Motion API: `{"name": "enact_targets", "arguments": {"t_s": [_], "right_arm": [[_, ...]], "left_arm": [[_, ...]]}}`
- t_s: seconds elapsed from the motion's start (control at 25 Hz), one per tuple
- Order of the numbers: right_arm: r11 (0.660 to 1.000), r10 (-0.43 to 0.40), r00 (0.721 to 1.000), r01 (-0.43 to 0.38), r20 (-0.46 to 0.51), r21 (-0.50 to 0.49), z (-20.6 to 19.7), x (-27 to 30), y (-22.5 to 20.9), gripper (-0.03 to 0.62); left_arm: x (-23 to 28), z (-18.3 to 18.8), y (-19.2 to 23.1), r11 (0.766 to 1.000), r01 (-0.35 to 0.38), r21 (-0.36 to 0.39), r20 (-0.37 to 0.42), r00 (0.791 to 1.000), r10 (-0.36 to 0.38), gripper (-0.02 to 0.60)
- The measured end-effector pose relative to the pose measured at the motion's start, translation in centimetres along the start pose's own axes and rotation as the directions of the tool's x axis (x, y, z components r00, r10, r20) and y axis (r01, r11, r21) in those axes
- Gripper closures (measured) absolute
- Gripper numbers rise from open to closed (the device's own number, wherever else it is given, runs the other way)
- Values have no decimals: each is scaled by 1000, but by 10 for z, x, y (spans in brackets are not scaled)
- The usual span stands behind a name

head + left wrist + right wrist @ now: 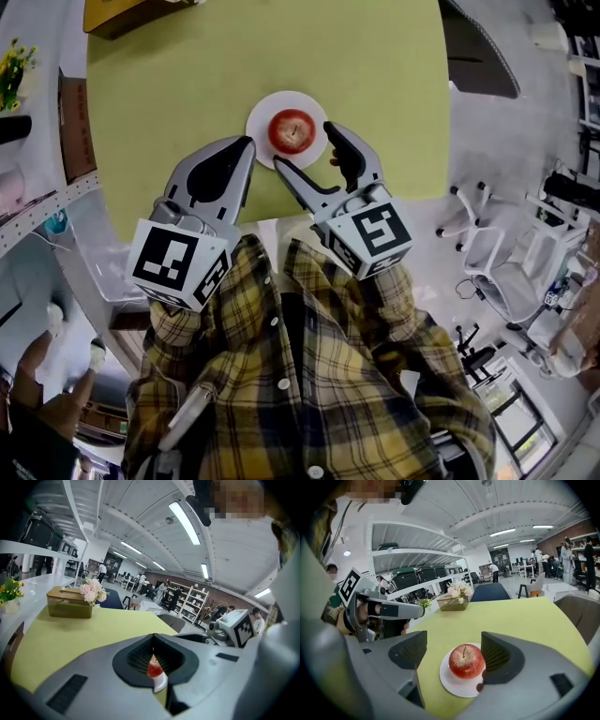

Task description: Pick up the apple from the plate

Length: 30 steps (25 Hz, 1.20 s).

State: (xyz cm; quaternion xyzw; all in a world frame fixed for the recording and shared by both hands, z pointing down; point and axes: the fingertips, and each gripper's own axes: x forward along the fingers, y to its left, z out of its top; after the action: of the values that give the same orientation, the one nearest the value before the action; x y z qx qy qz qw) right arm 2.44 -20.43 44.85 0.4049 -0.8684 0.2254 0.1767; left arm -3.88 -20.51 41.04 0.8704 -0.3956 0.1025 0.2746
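A red apple (291, 130) (466, 661) sits on a small white plate (258, 117) (451, 682) near the front edge of the green table (187, 75). My right gripper (306, 148) (454, 643) is open, its jaws standing either side of the apple's near part with gaps on both sides; the right pad is closer to it. My left gripper (246, 142) (153, 641) hovers just left of the plate with its jaws together. Through the slit between them a sliver of the apple (154, 667) and plate (161, 682) shows.
A wooden box with pink flowers (453, 602) (70, 605) stands at the table's far end. White shelving (37, 187) runs along the left. Office chairs (492, 239) stand on the floor to the right. My checked shirt fills the lower head view.
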Motion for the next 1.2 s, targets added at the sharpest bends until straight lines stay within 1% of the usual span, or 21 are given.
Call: {"name": "enact_targets", "arguments": {"t_s": [0.24,0.48,0.64,0.88,1.08,1.2], "right_arm": [[1000,6,999,-7,-34,-18,-13,5,-5,235],[1000,-4,998,3,-70,-21,-30,24,-11,217],[999,-24,994,19,-103,-46,-41,31,-19,212],[998,-46,988,41,-145,-42,-57,41,-25,210],[998,-39,985,31,-167,-52,-63,47,-24,210],[997,-49,981,37,-186,-68,-67,50,-26,210]], "left_arm": [[5,-7,-2,1000,-5,-6,-22,1000,5,574],[7,-22,12,999,-19,-33,-49,999,17,574],[9,-29,14,998,-26,-51,-63,998,23,574],[11,-39,20,997,-25,-71,-78,997,20,574],[12,-44,23,996,-27,-82,-84,996,20,574],[13,-46,22,996,-24,-88,-88,996,16,574]]}}
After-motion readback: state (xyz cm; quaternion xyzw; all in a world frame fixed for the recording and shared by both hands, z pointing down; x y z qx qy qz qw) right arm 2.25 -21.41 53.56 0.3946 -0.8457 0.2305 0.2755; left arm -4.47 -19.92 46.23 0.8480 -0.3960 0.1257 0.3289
